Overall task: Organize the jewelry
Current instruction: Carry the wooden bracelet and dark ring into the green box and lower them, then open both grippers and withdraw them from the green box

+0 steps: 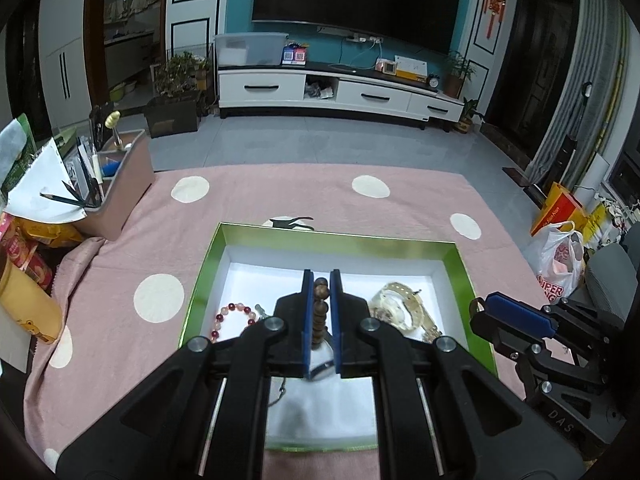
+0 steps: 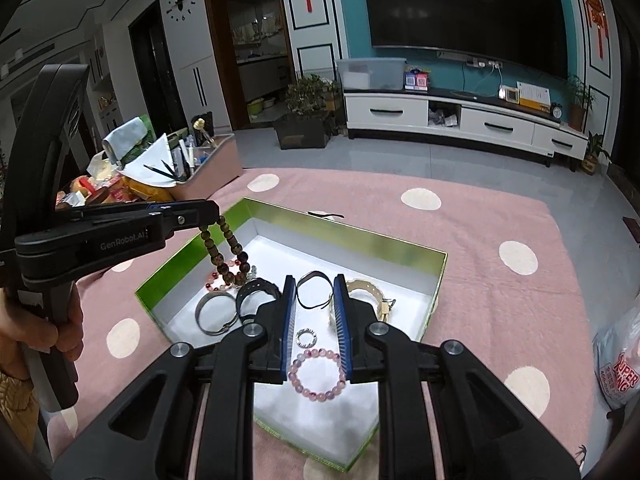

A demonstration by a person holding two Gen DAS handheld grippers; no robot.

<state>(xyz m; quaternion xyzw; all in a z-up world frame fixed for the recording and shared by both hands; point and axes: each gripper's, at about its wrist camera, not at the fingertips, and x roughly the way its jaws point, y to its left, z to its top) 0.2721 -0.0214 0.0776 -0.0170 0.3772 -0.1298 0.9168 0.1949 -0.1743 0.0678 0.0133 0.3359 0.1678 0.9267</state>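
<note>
A green-rimmed box (image 1: 460, 268) with a white floor lies on the pink cloth and holds the jewelry. My left gripper (image 1: 321, 280) is shut on a brown wooden bead bracelet (image 1: 320, 312); the bracelet (image 2: 226, 256) hangs from it over the box's left part. My right gripper (image 2: 315, 284) is open and empty above the box. Below it lie a pink bead bracelet (image 2: 318, 374) and a small silver ring (image 2: 307, 337). A red bead bracelet (image 1: 236, 316), a cream watch (image 1: 400, 304), a silver bangle (image 2: 214, 314), a black watch (image 2: 256, 294) and a black cord (image 2: 314, 292) lie inside.
A pink organizer bin (image 1: 116, 184) with pens stands at the table's back left, with snack packets (image 1: 24, 248) beside it. A white shopping bag (image 1: 560, 264) sits off the right edge. The box rim (image 2: 288, 220) stands above the cloth.
</note>
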